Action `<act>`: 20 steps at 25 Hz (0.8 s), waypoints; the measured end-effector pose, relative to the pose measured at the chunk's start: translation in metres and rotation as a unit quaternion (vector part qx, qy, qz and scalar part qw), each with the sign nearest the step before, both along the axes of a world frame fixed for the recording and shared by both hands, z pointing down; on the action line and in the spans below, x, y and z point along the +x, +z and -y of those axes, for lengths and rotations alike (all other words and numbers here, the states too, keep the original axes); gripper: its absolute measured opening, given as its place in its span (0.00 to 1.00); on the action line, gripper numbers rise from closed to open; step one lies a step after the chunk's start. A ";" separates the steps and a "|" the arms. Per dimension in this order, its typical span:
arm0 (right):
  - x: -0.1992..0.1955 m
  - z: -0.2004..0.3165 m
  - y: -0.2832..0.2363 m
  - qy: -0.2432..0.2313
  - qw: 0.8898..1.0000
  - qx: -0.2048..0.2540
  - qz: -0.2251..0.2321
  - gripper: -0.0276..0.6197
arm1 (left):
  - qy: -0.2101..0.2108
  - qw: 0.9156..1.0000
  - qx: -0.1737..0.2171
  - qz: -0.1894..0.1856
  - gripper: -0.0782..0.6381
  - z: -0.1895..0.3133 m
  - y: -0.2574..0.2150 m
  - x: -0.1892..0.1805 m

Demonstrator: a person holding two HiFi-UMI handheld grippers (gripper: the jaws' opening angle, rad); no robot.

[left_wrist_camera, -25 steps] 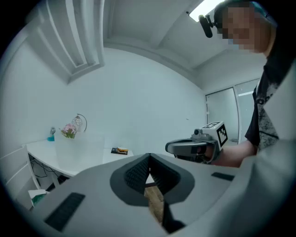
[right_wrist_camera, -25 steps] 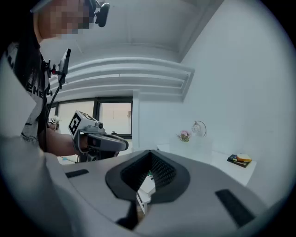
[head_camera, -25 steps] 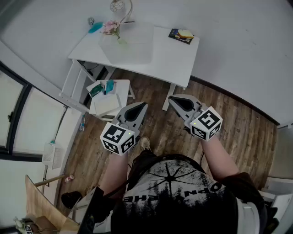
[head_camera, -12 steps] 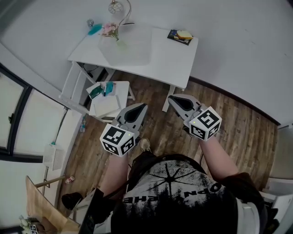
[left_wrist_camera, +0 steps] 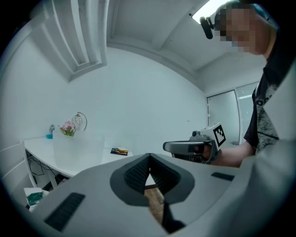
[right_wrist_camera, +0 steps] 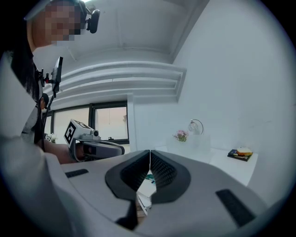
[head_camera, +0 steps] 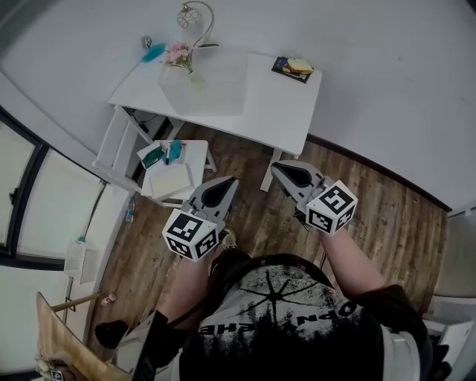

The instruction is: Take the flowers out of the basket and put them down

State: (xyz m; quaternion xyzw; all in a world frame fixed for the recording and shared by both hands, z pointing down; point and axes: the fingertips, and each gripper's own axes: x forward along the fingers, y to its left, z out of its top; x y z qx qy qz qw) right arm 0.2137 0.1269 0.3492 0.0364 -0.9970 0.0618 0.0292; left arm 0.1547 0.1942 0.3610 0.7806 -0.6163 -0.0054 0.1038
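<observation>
Pink flowers [head_camera: 178, 53] stand at the far left corner of a white desk [head_camera: 268, 104], beside a round wire basket on a curved stand [head_camera: 192, 15]. They show small in the left gripper view as flowers [left_wrist_camera: 69, 128] and in the right gripper view as flowers [right_wrist_camera: 180, 135]. My left gripper [head_camera: 229, 181] and right gripper [head_camera: 277, 167] hover side by side over the wooden floor, well short of the desk. Both are shut with nothing between the jaws; in their own views the left gripper [left_wrist_camera: 149, 156] and right gripper [right_wrist_camera: 150, 152] show the pads meeting.
A pale translucent box [head_camera: 204, 82] sits on the desk near the flowers. A book with food on it [head_camera: 294, 65] lies at the desk's right end. A low white side table [head_camera: 172, 167] with teal items stands left of my left gripper. Windows run along the left.
The desk and side table have shifted slightly down and left in the head view. Both grippers stay shut and keep their places in front of the body.
</observation>
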 end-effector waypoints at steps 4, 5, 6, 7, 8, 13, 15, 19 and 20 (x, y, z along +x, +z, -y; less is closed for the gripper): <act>-0.017 0.012 0.003 0.002 1.000 0.001 -0.001 0.07 | 0.005 1.000 0.001 -0.003 0.13 0.013 0.004 -0.017; -0.024 0.014 0.004 0.002 1.000 0.001 -0.002 0.07 | 0.006 1.000 0.000 -0.004 0.13 0.016 0.005 -0.024; -0.032 0.016 0.004 0.002 1.000 0.000 -0.002 0.07 | 0.008 1.000 -0.001 -0.005 0.13 0.020 0.007 -0.031; -0.040 0.018 0.005 0.001 1.000 0.000 -0.002 0.07 | 0.009 1.000 -0.002 -0.006 0.13 0.023 0.008 -0.039; -0.049 0.020 0.006 0.000 1.000 0.001 -0.003 0.07 | 0.010 1.000 -0.002 -0.007 0.13 0.027 0.008 -0.048; -0.092 0.035 0.007 0.012 1.000 0.005 -0.004 0.07 | 0.024 1.000 -0.003 -0.011 0.13 0.048 0.010 -0.090; -0.107 0.041 0.004 0.019 1.000 0.006 -0.006 0.07 | 0.030 0.999 -0.003 -0.014 0.13 0.056 0.010 -0.106; -0.137 0.056 0.005 0.031 0.999 0.001 -0.008 0.07 | 0.042 0.999 -0.006 -0.022 0.13 0.071 0.013 -0.138; -0.144 0.060 0.006 0.034 0.999 0.001 -0.009 0.07 | 0.045 0.999 -0.006 -0.023 0.13 0.075 0.014 -0.146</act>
